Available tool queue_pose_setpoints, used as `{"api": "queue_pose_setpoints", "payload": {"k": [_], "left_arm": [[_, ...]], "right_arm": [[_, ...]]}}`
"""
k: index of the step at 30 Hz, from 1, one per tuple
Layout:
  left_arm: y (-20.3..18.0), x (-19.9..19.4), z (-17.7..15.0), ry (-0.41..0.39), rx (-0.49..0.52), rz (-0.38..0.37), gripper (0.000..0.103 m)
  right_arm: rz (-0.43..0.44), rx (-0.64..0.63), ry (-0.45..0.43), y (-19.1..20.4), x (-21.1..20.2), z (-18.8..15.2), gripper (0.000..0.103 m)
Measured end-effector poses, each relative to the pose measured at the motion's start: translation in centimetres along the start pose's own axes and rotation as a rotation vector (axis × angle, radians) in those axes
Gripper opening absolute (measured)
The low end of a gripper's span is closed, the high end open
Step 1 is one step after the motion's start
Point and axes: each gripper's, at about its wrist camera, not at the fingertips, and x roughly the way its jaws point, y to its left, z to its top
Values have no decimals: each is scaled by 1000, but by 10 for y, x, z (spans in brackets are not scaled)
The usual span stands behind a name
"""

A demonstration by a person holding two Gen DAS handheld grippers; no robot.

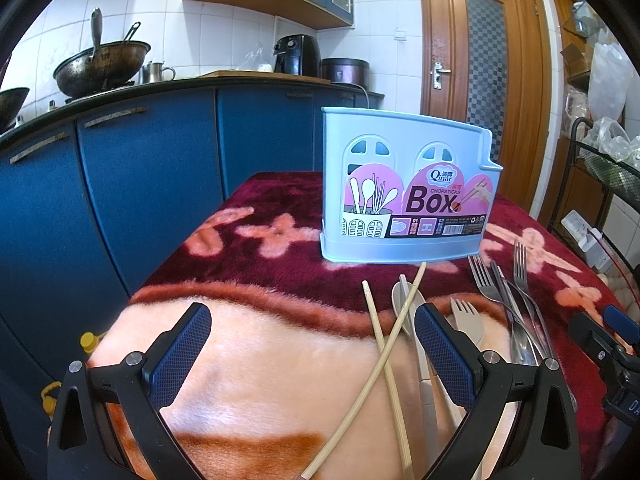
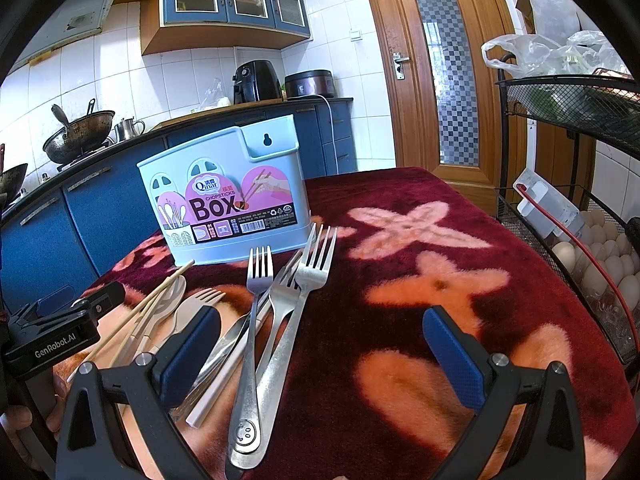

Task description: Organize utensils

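Your left tool (image 1: 312, 344): released, level, low over surface (image 1: 240, 360), crossed chopsticks (image 1: 384, 344) between fingers. Your right tool (image 2: 320, 352): released, low, metal forks (image 2: 276, 320) between fingers. Blue chopsticks box (image 1: 404, 188) upright beyond utensils, near surface's far edge.

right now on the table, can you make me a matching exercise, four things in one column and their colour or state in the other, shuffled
Things:
1. chopsticks box
2. wooden chopsticks
3. metal forks
4. left gripper

Colour or state:
A. crossed over each other
B. pale blue, standing upright
C. open, holding nothing
D. silver, piled together on the blanket

Pairs: 1-B, 2-A, 3-D, 4-C
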Motion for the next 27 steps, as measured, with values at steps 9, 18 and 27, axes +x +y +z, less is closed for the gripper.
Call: {"api": "queue_pose_setpoints", "payload": {"k": [9, 18, 27], "left_arm": [[0, 0, 0, 1, -2, 0, 101], [0, 0, 0, 2, -3, -1, 101], [-1, -1, -1, 5, -7, -3, 101]], "right_arm": [[0, 0, 1, 0, 0, 0, 103], [0, 0, 1, 0, 0, 0, 103], [0, 0, 2, 0, 0, 0, 103]]}}
